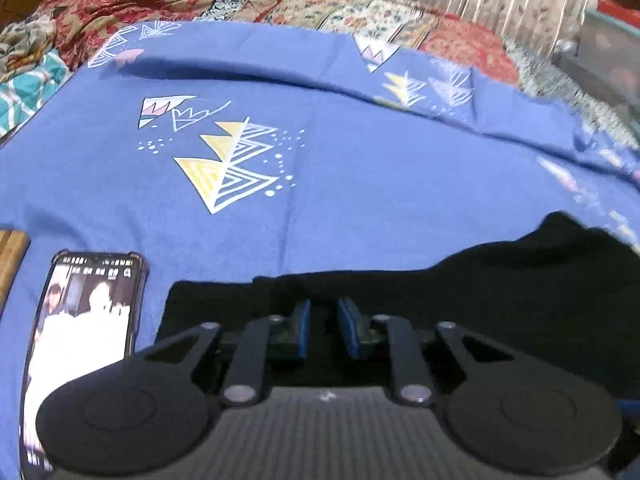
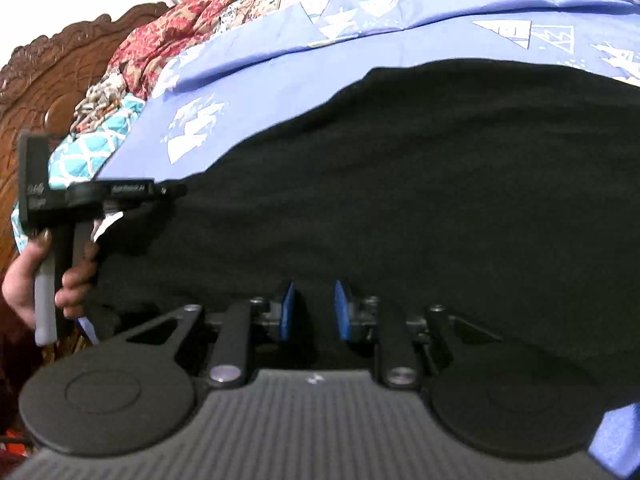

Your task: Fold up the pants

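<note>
Black pants (image 2: 400,200) lying spread across near edge of blue bedsheet (image 1: 360,184). Left gripper (image 1: 323,326) hovering over pants' left end, jaws narrow, grip unclear. Right gripper (image 2: 311,310) over pants' middle, narrow gap, nothing visibly pinched. Phone (image 1: 88,332) lying at sheet's near left corner.

Both wrist views look steeply down, close over black pants (image 1: 440,300) (image 2: 400,200) on a blue sheet (image 1: 320,200) (image 2: 260,80), which both share.
</note>
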Motion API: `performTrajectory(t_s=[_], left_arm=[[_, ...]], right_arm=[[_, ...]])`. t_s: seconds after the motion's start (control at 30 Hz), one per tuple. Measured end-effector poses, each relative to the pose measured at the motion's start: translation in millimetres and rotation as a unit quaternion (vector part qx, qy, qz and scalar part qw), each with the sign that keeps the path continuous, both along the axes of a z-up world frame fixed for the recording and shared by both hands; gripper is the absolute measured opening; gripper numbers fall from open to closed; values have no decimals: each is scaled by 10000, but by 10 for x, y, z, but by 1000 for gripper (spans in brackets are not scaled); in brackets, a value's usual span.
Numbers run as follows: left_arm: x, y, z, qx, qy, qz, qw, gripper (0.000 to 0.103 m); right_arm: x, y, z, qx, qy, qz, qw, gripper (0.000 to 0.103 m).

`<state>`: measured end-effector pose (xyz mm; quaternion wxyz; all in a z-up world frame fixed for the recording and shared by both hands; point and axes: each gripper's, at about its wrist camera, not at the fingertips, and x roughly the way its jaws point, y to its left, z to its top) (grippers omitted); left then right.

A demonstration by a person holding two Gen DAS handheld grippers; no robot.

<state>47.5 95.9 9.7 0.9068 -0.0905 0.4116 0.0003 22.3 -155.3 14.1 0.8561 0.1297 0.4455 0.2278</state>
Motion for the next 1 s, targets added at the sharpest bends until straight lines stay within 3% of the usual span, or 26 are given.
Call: performTrajectory(t_s=[0.13, 0.23, 0.33, 0.43, 0.57, 0.67, 0.73, 0.8, 0.87, 1.0], left_arm=[[-324, 11, 241, -848, -331, -71, 9958, 25], [-515, -235, 349, -1161, -452, -574, 9905, 26], [-597, -592, 273, -910, -322, -1170, 9884, 29], [-578, -873, 26, -410, 212, -1413, 9889, 29], [-638, -959, 29, -364, 214, -1584, 9865, 35], [-647, -1031, 202, -716, -4, -1790, 9812, 39], [-620, -1152, 257, -653, -87, -1893, 9797, 42], [-559, -1252, 199, -724, 106, -1935, 9784, 42], [-463, -1354, 72, -861, 521, -1927, 9761, 42], [-470, -1418, -6, -773, 754, -1775, 9782, 42]], right_arm=[[-11, 68, 146, 343, -222, 97, 9991, 28], [-21, 222, 143, 490, -230, 489, 9973, 29], [-16, 334, -63, 200, 225, 741, 9968, 27], [-79, 132, -20, 597, 120, 556, 9966, 28], [-326, -756, 287, 901, -687, -723, 9909, 39], [-651, -1592, 371, 865, -1091, -2110, 9675, 44], [-906, -2175, 343, 959, -1163, -3156, 9368, 54], [-1097, -2617, 263, 1193, -1195, -3992, 9012, 60], [-1176, -2993, 139, 1360, -1169, -4560, 8717, 60], [-1008, -3494, -137, 1995, -1020, -4968, 8385, 60]])
